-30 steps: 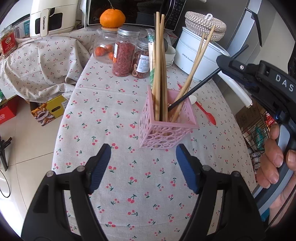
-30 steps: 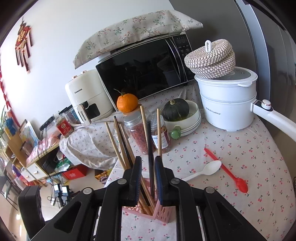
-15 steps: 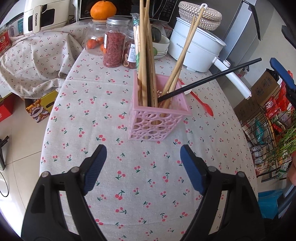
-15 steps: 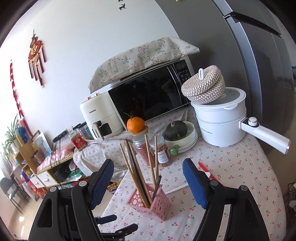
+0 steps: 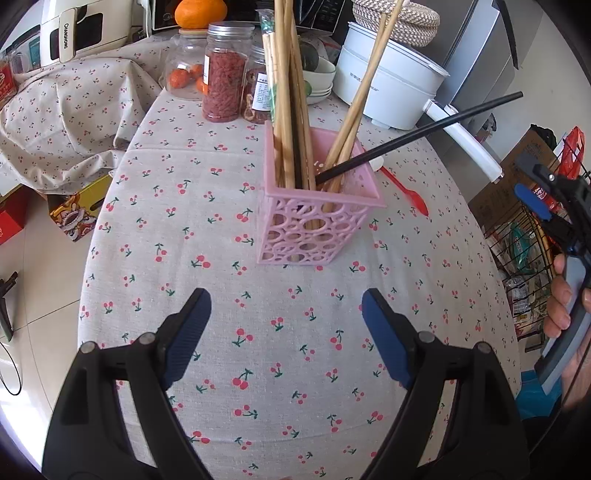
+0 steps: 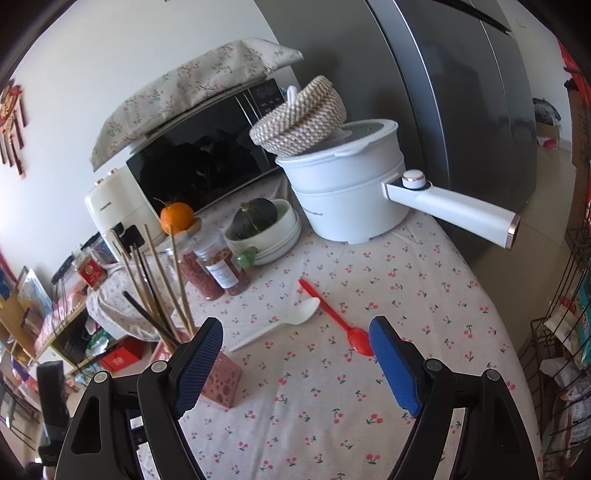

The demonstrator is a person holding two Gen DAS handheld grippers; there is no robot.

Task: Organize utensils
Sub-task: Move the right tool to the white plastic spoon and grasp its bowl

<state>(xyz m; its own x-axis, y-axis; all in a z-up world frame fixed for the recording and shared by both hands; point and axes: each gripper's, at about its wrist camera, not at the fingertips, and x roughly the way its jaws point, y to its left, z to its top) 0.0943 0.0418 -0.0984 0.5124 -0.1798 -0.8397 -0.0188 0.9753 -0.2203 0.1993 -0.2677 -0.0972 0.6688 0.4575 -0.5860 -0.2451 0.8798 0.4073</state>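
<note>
- Standing on the cherry-print cloth (image 5: 295, 350), the pink holder (image 5: 314, 225) keeps a bunch of wooden chopsticks (image 5: 286, 92) upright at its back corner; more lean to the right; one black chopstick (image 5: 424, 134) slants far out over the rim.
- Left gripper (image 5: 286, 332) hovers above bare cloth just in front of the holder — jaws wide apart, nothing between them.
- Right gripper (image 6: 295, 354) is also spread wide and empty; in the left view it sits off the table's right edge, a hand (image 5: 561, 302) on its handle.
- A red spoon (image 6: 332, 317) and a white spoon (image 6: 284, 325) lie on the cloth — close together, right of the holder, ahead of the right gripper's fingers.
- Behind: jars (image 5: 225, 74), an orange (image 5: 200, 13), a white pot (image 6: 351, 199), a microwave (image 6: 207, 158).
</note>
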